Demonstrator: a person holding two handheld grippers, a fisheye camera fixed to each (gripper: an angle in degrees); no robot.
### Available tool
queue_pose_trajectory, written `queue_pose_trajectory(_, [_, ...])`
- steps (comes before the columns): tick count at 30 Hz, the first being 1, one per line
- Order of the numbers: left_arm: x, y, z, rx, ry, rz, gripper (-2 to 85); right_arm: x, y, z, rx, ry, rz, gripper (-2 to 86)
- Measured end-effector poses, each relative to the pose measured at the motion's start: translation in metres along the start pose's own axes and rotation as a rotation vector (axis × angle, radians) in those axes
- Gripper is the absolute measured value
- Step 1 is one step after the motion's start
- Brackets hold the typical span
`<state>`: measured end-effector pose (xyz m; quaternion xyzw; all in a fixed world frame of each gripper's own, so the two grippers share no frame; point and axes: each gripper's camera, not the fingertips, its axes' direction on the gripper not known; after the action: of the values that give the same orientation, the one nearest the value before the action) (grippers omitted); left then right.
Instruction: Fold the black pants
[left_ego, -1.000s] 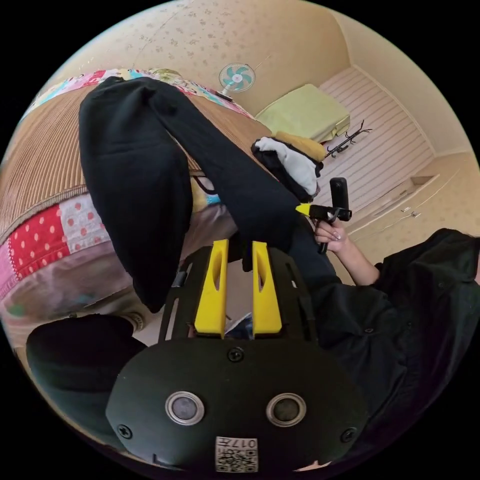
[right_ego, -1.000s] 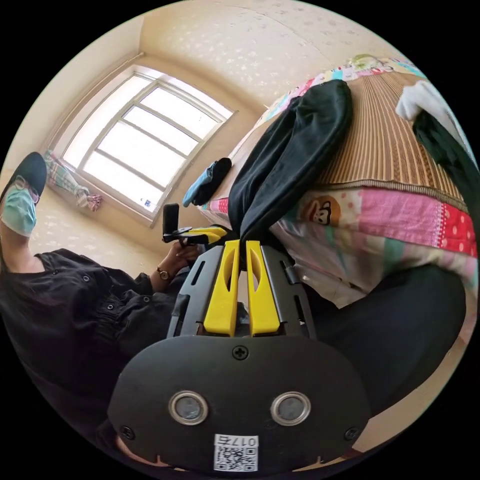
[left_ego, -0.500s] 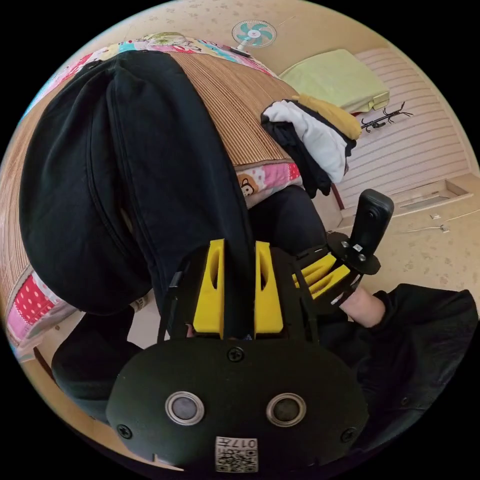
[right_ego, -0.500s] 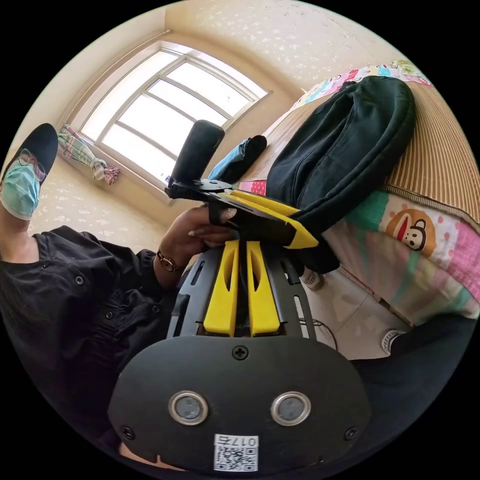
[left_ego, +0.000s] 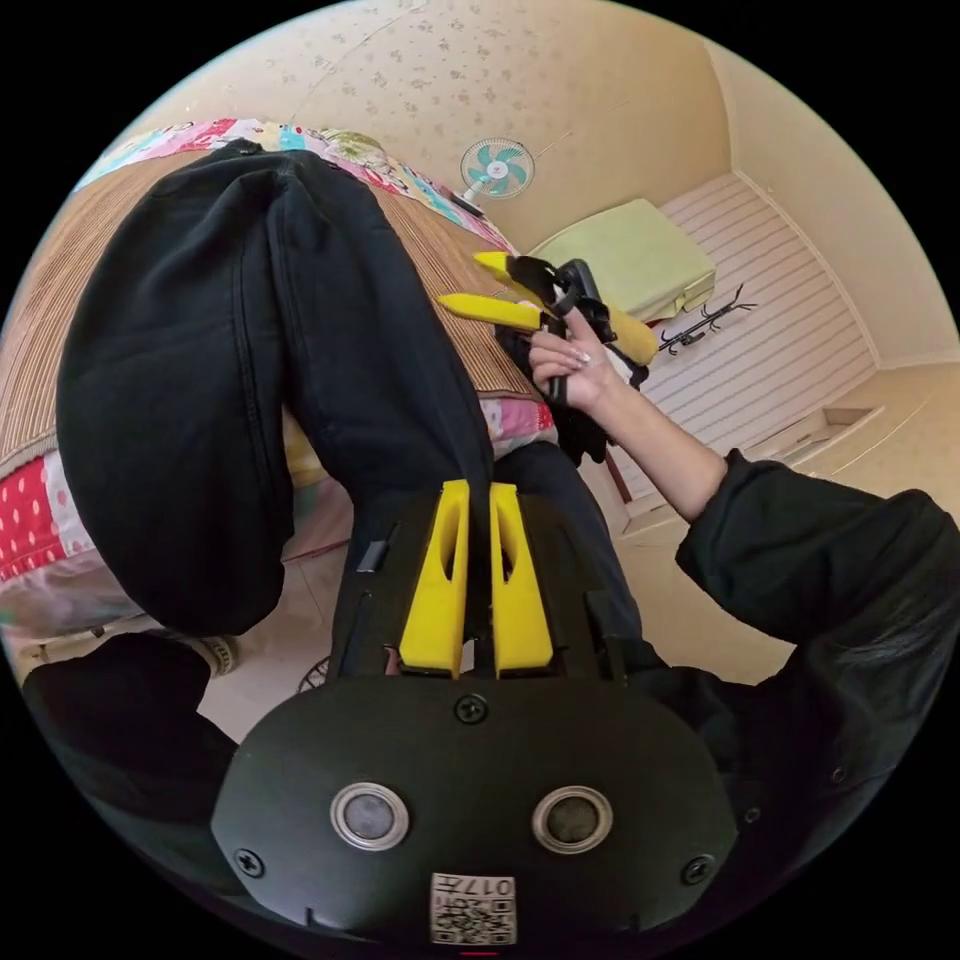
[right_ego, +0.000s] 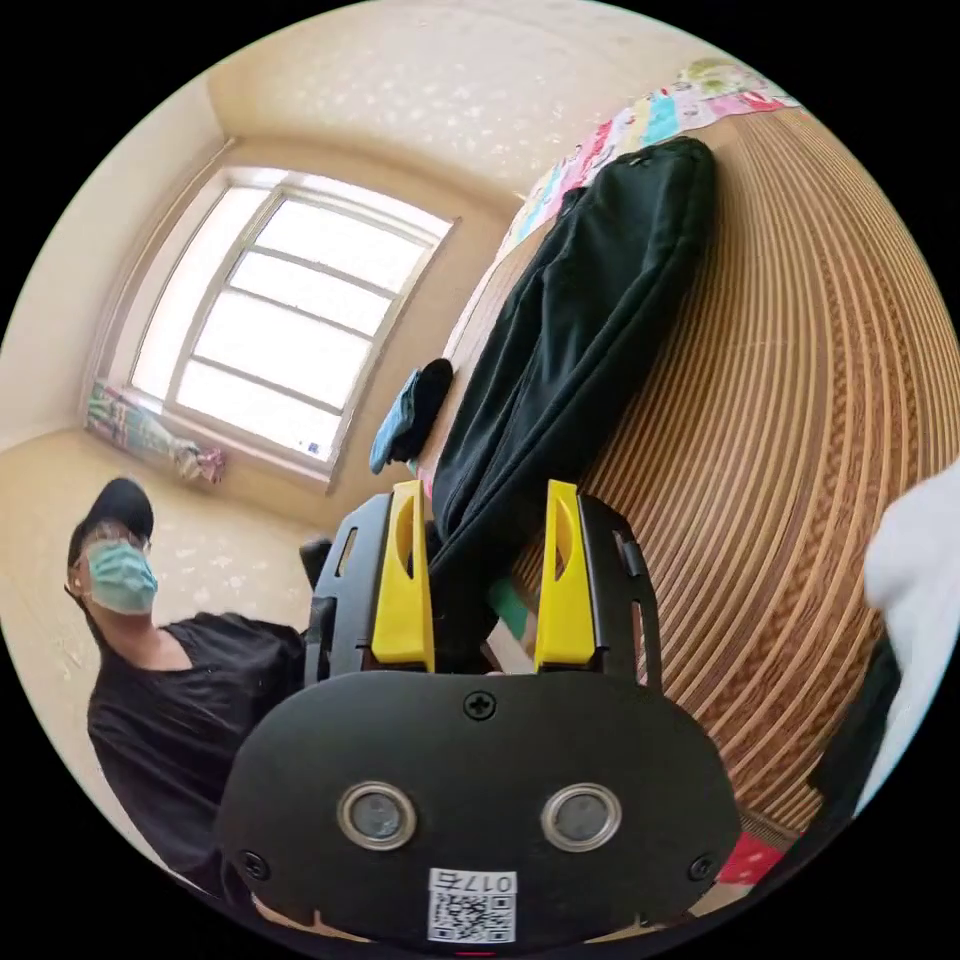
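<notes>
In the left gripper view, the left claw (left_ego: 468, 500) with its yellow jaws was clenched on a fold of the black cotton pants (left_ego: 250, 350), both jaws pressing the cloth. The pants lay doubled lengthwise across the bed's brown woven reed mat (left_ego: 440, 260), one end draped over the mat's near edge and down past the patchwork quilt (left_ego: 40, 520) beneath. Beyond, a person's hand (left_ego: 575, 365) held the right claw (left_ego: 480, 285) above the mat's far side, its jaws parted and holding nothing. A pale green folded sheet (left_ego: 620, 250) and a small teal fan (left_ego: 497, 168) stood against the wall behind.

In the right gripper view, the right claw (right_ego: 480, 500) was released, its yellow jaws spread wide to either side of the black pants (right_ego: 570, 330) without gripping them. The pants ran as a long narrow strip from the mat's near edge toward its far edge, close to the mat's side nearest the window (right_ego: 280, 320). A white garment (right_ego: 915, 580) sat at the mat's opposite side, and a blue and black cloth bundle (right_ego: 410, 415) lay off toward the window.

The lengthwise fold appeared done, with the pants ready to be shortened. The next move likely called for the free right claw to take a fresh hold on the hanging end beside the left, so both could carry it up over the strip.
</notes>
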<state>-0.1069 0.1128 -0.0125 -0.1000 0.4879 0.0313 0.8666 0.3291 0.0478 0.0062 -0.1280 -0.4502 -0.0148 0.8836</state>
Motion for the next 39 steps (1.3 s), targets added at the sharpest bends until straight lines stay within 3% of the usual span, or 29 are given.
queue_pose_trajectory(5, [-0.017,0.004,-0.015,0.039,0.102,-0.008,4.0,0.056,-0.072,0.004,0.147,0.078,0.19,16.8])
queue_pose_trajectory(11, [-0.045,0.009,-0.048,0.138,0.331,-0.053,3.7,0.119,-0.114,-0.005,0.43,-0.244,0.379,10.5])
queue_pose_trajectory(16, [-0.074,0.019,-0.073,0.252,0.51,-0.191,3.3,0.079,-0.127,0.015,0.566,-0.403,0.176,4.3])
queue_pose_trajectory(18, [-0.084,0.028,-0.084,0.269,0.553,-0.238,3.3,0.046,-0.142,0.036,0.59,-0.568,0.116,3.7])
queue_pose_trajectory(22, [-0.092,0.048,-0.109,0.31,0.457,-0.313,3.4,-0.011,-0.173,0.092,0.457,-0.652,0.026,3.8])
queue_pose_trajectory(25, [-0.099,0.06,-0.128,0.327,0.332,-0.369,3.7,-0.046,-0.192,0.15,0.283,-0.525,-0.006,4.6])
queue_pose_trajectory(29, [-0.114,0.068,-0.138,0.193,0.092,-0.503,6.4,-0.039,-0.196,0.216,0.06,-0.393,0.067,6.8])
queue_pose_trajectory(33, [-0.114,0.071,-0.144,0.168,-0.004,-0.513,11.0,-0.049,-0.162,0.211,0.041,-0.638,0.001,7.2])
queue_pose_trajectory(39, [-0.119,0.039,-0.153,0.182,-0.064,-0.394,9.1,-0.08,-0.038,0.14,-0.084,-0.563,-0.14,9.9])
